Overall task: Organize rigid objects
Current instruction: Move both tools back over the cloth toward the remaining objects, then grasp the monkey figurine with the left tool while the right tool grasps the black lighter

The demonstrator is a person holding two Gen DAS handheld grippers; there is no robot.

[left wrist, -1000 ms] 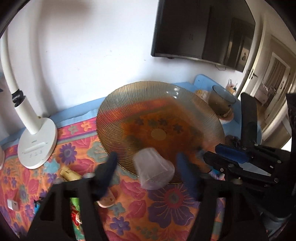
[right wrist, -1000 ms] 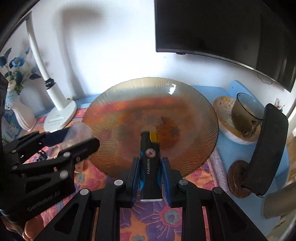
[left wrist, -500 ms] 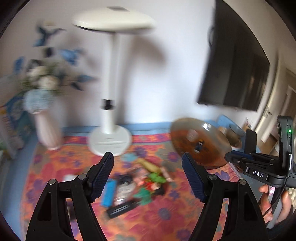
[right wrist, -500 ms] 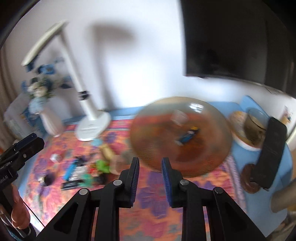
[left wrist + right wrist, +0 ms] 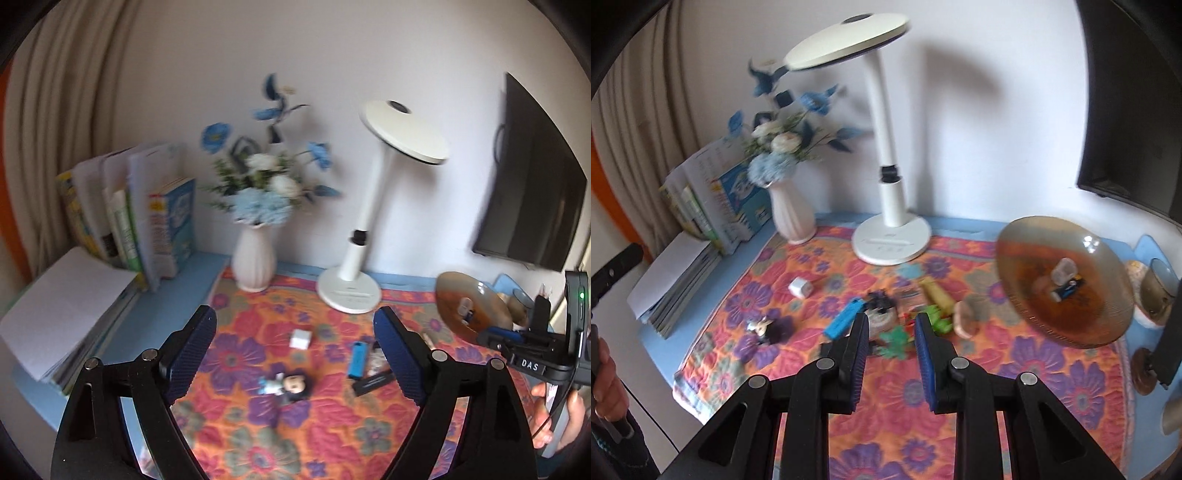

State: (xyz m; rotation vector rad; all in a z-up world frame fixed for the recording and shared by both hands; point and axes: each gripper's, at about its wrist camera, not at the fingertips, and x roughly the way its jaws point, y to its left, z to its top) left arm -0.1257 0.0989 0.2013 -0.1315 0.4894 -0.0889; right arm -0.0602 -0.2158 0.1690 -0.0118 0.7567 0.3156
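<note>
Amber glass plate (image 5: pixel 1067 284) near bench's right edge, holding a clear cup (image 5: pixel 1063 269) and a blue-black lighter (image 5: pixel 1067 288). Loose clutter mid-bench on floral cloth (image 5: pixel 960 387): blue bar (image 5: pixel 845 318), white cube (image 5: pixel 800 287), figurine (image 5: pixel 291 384), green toy (image 5: pixel 897 338). Left gripper (image 5: pixel 295 354) wide apart, jaws just been opening, nothing between. Right gripper (image 5: pixel 891 341) jaws a narrow gap apart, opening slightly, empty. Lamp (image 5: pixel 891 236) and vase (image 5: pixel 792 216) along back edge.

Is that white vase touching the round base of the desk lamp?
Apart. In the right wrist view, a strip of flowered cloth shows between the white vase and the lamp base; the left wrist view shows the same gap.
</note>
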